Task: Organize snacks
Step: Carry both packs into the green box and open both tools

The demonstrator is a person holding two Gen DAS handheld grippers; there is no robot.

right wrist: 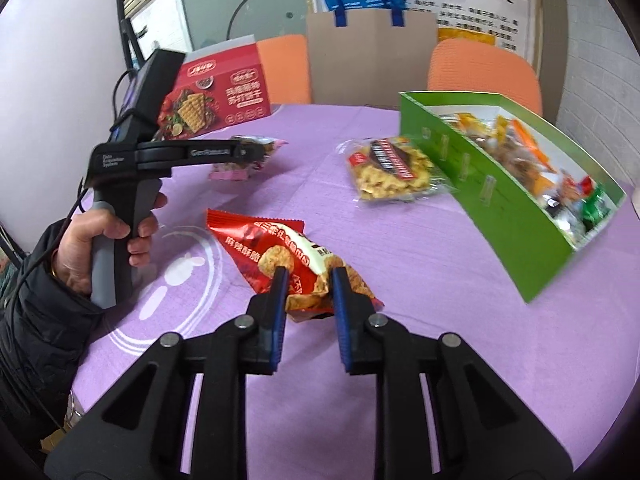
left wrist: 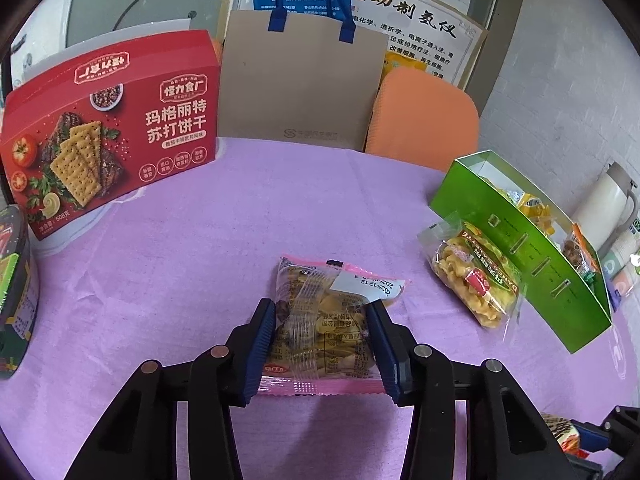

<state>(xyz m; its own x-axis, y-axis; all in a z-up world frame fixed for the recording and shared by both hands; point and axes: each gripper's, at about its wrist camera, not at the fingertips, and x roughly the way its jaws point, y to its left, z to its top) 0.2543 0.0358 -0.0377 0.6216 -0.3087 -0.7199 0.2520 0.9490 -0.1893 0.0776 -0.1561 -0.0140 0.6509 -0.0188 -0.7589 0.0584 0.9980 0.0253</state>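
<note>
In the left wrist view a clear, pink-edged snack packet [left wrist: 320,320] lies on the purple tablecloth [left wrist: 200,248], and my left gripper [left wrist: 320,306] has its blue pads pressed against both sides of it. The right wrist view shows that gripper [right wrist: 256,151] from the side with the packet [right wrist: 236,168] under its fingers. My right gripper [right wrist: 310,271] is shut on the lower corner of a red snack bag [right wrist: 272,256], which tilts up off the cloth. A green open box [right wrist: 500,188] holding several snacks stands to the right.
A clear packet of yellow puffs [right wrist: 392,168] lies against the green box's [left wrist: 520,248] near wall. A red cracker box [left wrist: 112,132], a paper bag [left wrist: 300,80] and orange chairs [left wrist: 424,120] stand at the far edge. A round tin [left wrist: 12,280] sits left, a flask [left wrist: 608,200] right.
</note>
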